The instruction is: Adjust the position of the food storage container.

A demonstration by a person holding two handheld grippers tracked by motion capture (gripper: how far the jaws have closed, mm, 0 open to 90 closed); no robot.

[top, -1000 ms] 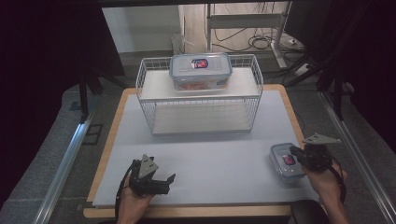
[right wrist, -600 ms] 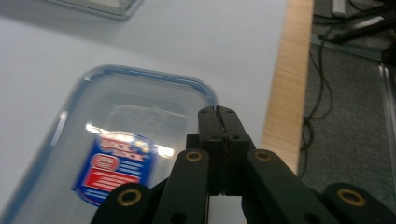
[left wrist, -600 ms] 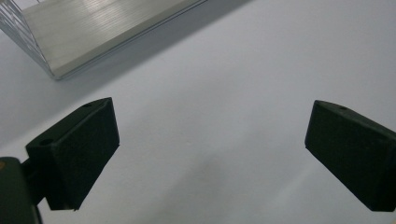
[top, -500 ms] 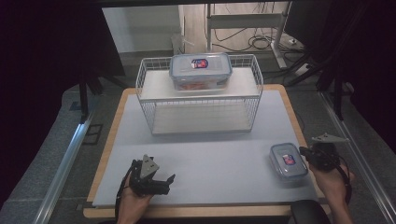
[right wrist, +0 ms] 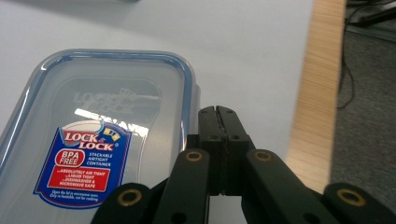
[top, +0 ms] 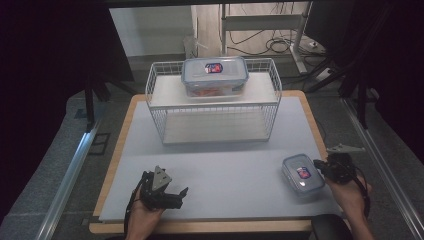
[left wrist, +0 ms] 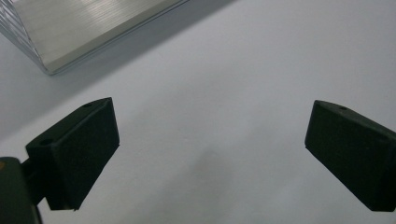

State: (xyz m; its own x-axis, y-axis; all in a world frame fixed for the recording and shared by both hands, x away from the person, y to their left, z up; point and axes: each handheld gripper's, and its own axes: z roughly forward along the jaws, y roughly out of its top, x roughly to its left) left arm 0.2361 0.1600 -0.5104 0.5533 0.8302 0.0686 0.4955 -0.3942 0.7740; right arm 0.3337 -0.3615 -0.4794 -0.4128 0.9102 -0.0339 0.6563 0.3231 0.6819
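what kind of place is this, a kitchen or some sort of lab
Most likely a lab or recording setup, not a kitchen: a bare table with a staged wire rack, dark curtains around it, and loose cables beside a metal stand on the floor behind.

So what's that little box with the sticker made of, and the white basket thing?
The small Lock & Lock container looks like clear plastic: its glossy lid shows a light glare and has a blue rim. The white basket looks like thin metal wire with a white coating, since you can see through its grid. I can't be sure of the metal under the coating.
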